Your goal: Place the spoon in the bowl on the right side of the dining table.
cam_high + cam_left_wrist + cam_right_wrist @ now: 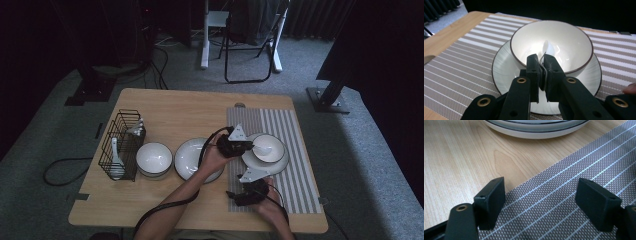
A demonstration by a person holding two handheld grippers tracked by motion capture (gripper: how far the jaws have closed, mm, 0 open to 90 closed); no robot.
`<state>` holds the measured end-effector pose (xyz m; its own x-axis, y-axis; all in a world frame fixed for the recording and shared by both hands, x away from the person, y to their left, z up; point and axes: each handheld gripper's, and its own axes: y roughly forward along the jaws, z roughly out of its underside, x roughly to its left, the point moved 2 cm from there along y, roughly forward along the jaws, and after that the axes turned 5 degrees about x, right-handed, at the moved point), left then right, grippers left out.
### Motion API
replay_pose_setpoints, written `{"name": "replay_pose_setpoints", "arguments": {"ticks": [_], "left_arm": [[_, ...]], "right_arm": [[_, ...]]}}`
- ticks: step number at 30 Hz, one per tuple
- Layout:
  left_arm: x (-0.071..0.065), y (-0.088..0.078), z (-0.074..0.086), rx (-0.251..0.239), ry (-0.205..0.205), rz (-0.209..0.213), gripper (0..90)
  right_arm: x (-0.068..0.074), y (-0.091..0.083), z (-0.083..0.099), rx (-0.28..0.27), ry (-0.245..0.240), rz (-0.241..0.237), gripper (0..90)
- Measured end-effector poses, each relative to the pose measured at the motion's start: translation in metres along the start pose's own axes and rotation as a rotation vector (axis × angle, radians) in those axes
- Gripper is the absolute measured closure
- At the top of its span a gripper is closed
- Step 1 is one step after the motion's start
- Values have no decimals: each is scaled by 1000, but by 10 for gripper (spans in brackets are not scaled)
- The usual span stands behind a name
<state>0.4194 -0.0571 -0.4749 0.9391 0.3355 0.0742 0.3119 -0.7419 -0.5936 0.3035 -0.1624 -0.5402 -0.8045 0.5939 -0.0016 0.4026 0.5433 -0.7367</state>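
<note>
- The left gripper (542,65) is pinching the handle of a white spoon (545,48), its jaws drawn close with only the thin handle between them.
- The spoon's long axis runs away from that gripper: the handle is in the jaws over the near rim, and the scoop end lies ahead and lower, inside the bowl (574,42).
- From above, the spoon (262,148) points from the left gripper (248,145) across into the bowl (275,141), which sits on a plate (278,166) on the striped mat (300,140).
- I judge the work in hand to be setting the spoon in this bowl; the coming move turns on the scoop end touching the bowl's floor, so that the handle can lean on the rim once freed.
- The right gripper (541,202) is spread wide and holds nothing, low over the mat's edge where it meets the bare bench (456,157).
- In the high view the right gripper (239,196) sits well nearer the person than the bowl, so the left hand is the nearer one.
- A second plate (187,157), another bowl (154,159) and a wire rack (122,145) stand off to the left.
</note>
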Motion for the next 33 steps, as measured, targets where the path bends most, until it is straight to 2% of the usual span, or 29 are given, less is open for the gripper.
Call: {"name": "replay_pose_setpoints", "arguments": {"ticks": [8, 12, 19, 33], "left_arm": [[-2, 5, 0, 16, 2, 6, 829], [-2, 5, 2, 13, -5, 7, 797], [-1, 0, 2, 15, -5, -8, 754], [5, -11, 6, 24, -30, 1, 701]], "right_arm": [[0, 0, 0, 0, 0, -1, 238], [0, 0, 0, 0, 0, 0, 238], [0, 0, 0, 0, -1, 0, 238], [0, 0, 0, 0, 0, 0, 238]]}}
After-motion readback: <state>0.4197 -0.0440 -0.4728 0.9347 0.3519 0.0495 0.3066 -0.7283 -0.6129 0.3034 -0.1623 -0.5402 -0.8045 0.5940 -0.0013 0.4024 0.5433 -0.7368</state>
